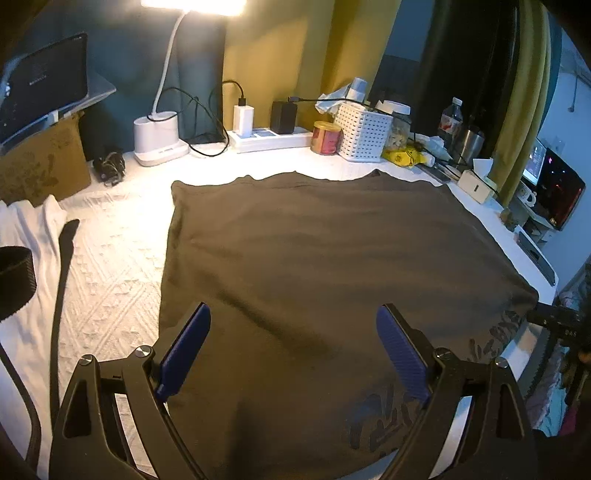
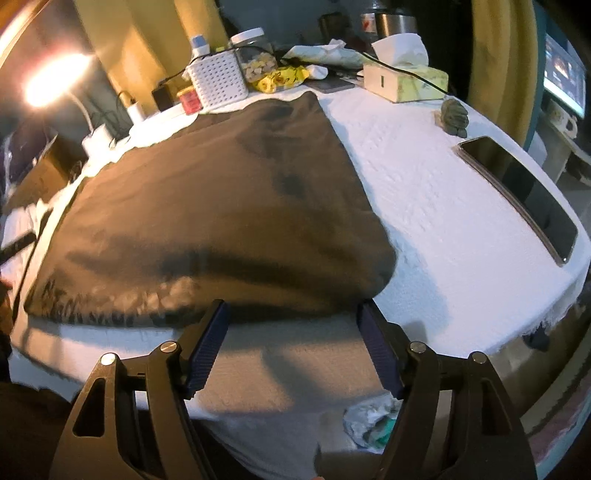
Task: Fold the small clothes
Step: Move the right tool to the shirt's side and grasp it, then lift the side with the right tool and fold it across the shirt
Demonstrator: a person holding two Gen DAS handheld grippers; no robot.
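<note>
Left tool [image 1: 293,345]: spread wide, empty, over flat dark brown printed-cloth garment [image 1: 314,266] lying on white textured counter [image 1: 110,258]; risk: pinching two layers, dragging fold askew. Right tool [image 2: 291,345]: released, empty, just off near hem; risk: snagging counter cover, nudging black phone [image 2: 517,192] at right.

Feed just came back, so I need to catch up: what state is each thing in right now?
Left gripper: open, nothing held, above the garment.
Right gripper: open, nothing held, at the garment's near edge.
Dark garment: spread flat on the white cloth, print at the near edge.
Desk lamp: on.
Phone: flat, screen dark.
</note>
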